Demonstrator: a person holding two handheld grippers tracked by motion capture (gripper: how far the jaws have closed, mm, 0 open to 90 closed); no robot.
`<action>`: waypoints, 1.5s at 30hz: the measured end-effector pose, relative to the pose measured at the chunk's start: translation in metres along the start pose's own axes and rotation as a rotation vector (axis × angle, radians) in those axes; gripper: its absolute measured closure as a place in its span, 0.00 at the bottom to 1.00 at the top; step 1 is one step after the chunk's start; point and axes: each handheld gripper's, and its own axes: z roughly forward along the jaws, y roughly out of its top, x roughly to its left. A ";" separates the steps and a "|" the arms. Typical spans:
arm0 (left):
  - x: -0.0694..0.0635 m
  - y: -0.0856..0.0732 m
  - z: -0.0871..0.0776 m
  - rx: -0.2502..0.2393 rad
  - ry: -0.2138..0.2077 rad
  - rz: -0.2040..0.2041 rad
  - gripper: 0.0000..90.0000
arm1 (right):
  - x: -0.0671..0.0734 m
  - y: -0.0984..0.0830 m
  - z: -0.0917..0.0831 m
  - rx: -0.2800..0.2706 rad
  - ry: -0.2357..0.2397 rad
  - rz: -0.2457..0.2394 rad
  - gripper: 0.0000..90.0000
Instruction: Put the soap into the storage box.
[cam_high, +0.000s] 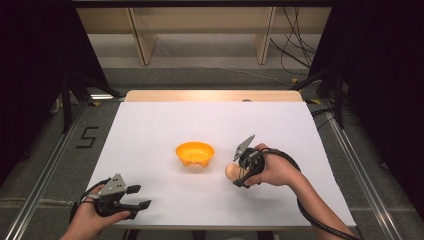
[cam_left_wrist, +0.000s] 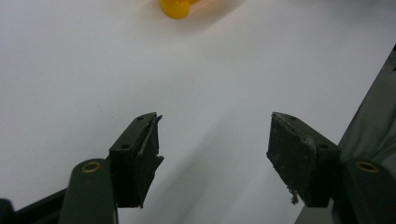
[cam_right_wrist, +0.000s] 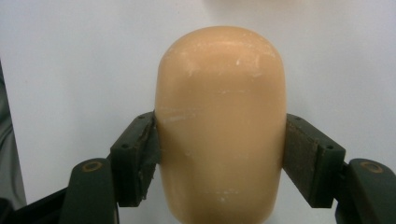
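The right gripper (cam_high: 239, 172) is clamping a tan, egg-shaped object (cam_right_wrist: 220, 126), both pads pressing flat against its sides, just right of the orange bowl (cam_high: 195, 154) and over the white table (cam_high: 150, 130). The left gripper (cam_high: 136, 197) is resting near the table's front left corner, its jaws standing wide apart with nothing between them.

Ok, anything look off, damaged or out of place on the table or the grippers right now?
Minor wear only. The left gripper has frayed pads with a loose shred hanging off one. The tan egg-shaped piece clamped in the right gripper carries pale scuffs. The orange bowl sits upright on the white table, nothing spilled.
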 end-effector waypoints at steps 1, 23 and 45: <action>0.000 0.000 0.000 0.000 0.000 0.000 0.37 | -0.001 0.000 0.000 -0.014 0.001 -0.010 0.37; 0.000 0.001 0.001 -0.004 -0.004 -0.001 0.37 | 0.006 0.000 -0.011 -0.184 -0.070 0.055 0.37; 0.001 0.002 0.003 0.009 -0.004 -0.002 0.37 | 0.013 0.010 -0.016 -0.311 -0.141 0.157 0.37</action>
